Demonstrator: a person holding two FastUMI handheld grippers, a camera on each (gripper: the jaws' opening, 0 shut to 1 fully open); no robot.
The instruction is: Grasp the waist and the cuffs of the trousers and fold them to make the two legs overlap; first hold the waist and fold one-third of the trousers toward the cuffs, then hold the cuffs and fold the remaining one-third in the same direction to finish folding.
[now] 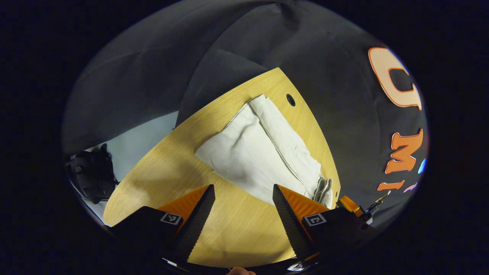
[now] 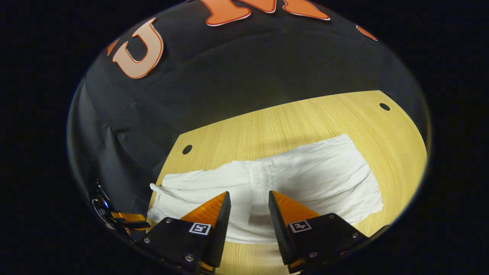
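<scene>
Both grippers, left gripper (image 1: 243, 204) and right gripper (image 2: 249, 210), hover with jaws apart, holding nothing. White trousers (image 2: 267, 187) lie flat on the tabletop (image 2: 290, 118) just ahead. Any grasp should pinch every layer squarely at an edge.

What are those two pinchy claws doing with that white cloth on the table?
A person holds a gripper in each hand to fold a pair of white trousers lying on a wooden table. At this moment neither is gripping anything. The left gripper hangs open over the table near the edge of the trousers. The right gripper hangs open just above the middle of the cloth. The trousers look partly folded and a bit wrinkled, so the folding may not be finished.
</scene>
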